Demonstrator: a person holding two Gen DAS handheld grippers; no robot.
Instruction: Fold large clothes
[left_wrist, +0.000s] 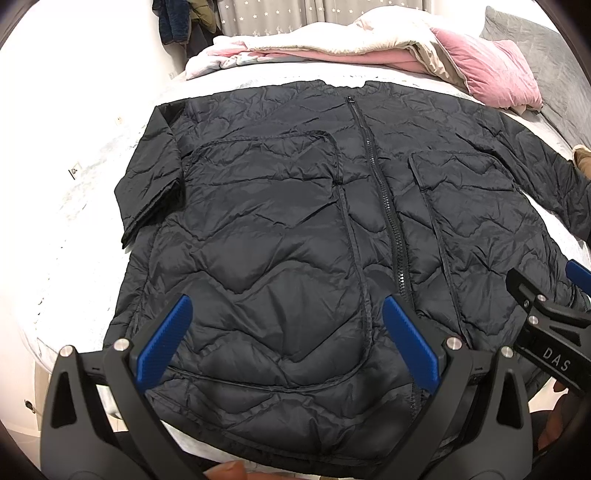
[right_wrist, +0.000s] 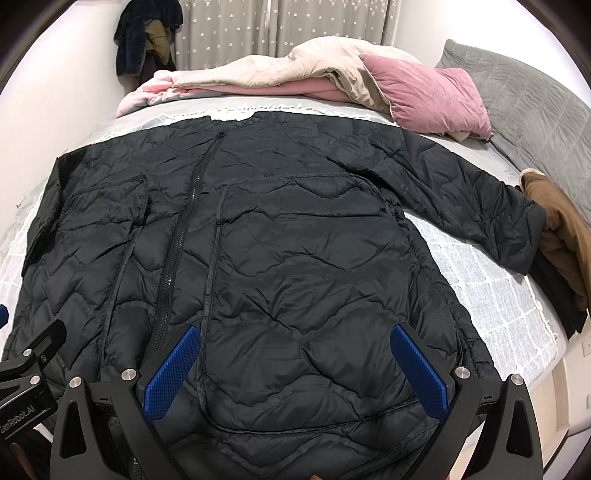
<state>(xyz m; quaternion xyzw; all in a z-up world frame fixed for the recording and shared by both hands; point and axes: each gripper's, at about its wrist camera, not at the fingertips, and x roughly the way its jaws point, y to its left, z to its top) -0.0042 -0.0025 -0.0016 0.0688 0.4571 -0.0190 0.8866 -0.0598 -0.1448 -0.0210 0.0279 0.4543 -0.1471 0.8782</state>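
A big bed with a pale grey cover fills both views. On it lies a black puffy jacket, spread flat with its front up and its zipper closed down the middle. The neck end points to the far side of the bed and the bottom edge is close to both cameras. One sleeve sticks out to the right, and its end touches a brown and black pile of clothes. The other sleeve lies close beside the jacket on the left. At the far side of the bed is a heap of cream and pink blankets, with a pink pillow next to it and a grey pillow further right. Dark clothes hang by a grey curtain with little stars. The left gripper is above the bottom part of the jacket, its blue fingers spread wide with nothing between them. The right gripper is beside it, its fingers also spread wide and holding nothing.
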